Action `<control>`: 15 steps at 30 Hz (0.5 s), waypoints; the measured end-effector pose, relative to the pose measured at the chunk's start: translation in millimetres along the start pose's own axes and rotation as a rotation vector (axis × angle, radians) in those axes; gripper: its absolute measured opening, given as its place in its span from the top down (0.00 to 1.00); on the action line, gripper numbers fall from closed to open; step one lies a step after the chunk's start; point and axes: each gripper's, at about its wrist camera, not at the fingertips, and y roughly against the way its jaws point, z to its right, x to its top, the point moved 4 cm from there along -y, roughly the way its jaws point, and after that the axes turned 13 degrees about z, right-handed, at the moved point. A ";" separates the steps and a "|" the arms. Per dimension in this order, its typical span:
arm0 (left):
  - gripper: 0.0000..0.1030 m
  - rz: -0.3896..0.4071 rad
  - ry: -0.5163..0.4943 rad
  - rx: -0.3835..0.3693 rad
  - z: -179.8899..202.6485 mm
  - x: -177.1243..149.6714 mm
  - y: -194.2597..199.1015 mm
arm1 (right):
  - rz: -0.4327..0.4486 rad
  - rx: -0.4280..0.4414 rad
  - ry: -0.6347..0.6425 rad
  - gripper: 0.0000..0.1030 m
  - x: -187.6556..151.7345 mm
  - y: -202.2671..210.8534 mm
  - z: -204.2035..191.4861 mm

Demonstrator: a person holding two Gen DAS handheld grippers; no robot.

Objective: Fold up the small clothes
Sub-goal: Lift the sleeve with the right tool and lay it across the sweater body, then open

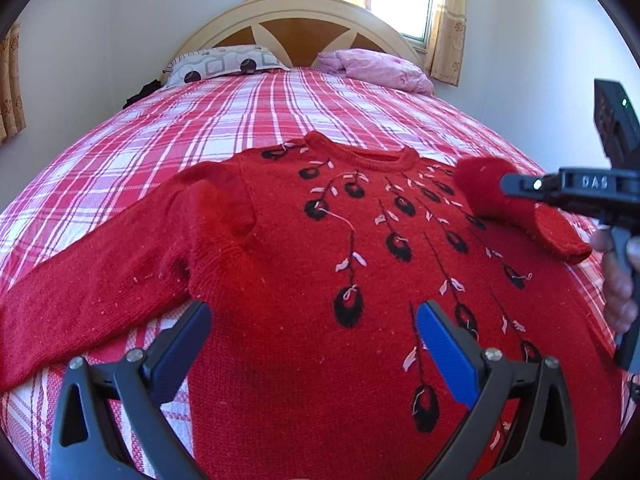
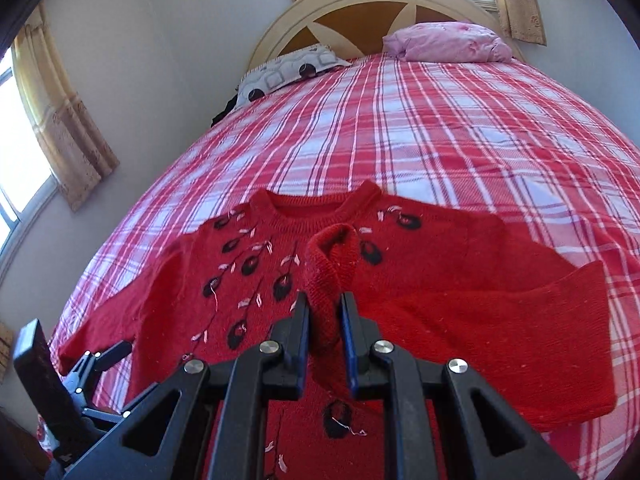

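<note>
A small red knit sweater (image 1: 304, 280) with black and white embroidery lies face up on the plaid bed, neck toward the headboard. My left gripper (image 1: 314, 332) is open and empty, hovering low over the sweater's lower body. My right gripper (image 2: 325, 312) is shut on the cuff of the right sleeve (image 2: 326, 264) and holds it lifted over the sweater's chest; the sleeve (image 2: 500, 320) is doubled over toward the middle. In the left wrist view the right gripper (image 1: 516, 186) shows at the right with the lifted sleeve (image 1: 500, 200). The left sleeve (image 1: 80, 300) lies stretched out to the left.
The red and white plaid bedspread (image 1: 260, 108) covers the bed. A patterned pillow (image 1: 224, 62) and a pink pillow (image 1: 380, 68) lie at the headboard (image 1: 296, 12). A dark item (image 1: 142, 92) sits at the bed's far left edge. Curtained windows are behind and to the left.
</note>
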 end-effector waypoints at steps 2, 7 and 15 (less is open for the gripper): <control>0.00 -0.008 0.005 -0.011 0.1 -0.8 -1.3 | -0.029 0.019 -0.016 0.83 -7.3 -5.2 1.3; 0.00 -0.066 0.000 -0.036 5.6 -5.3 -9.1 | -0.029 0.077 -0.020 0.32 -18.5 22.2 8.6; 0.00 -0.090 -0.050 -0.040 30.3 7.3 -0.7 | 0.115 -0.110 -0.093 0.32 -21.1 98.0 102.3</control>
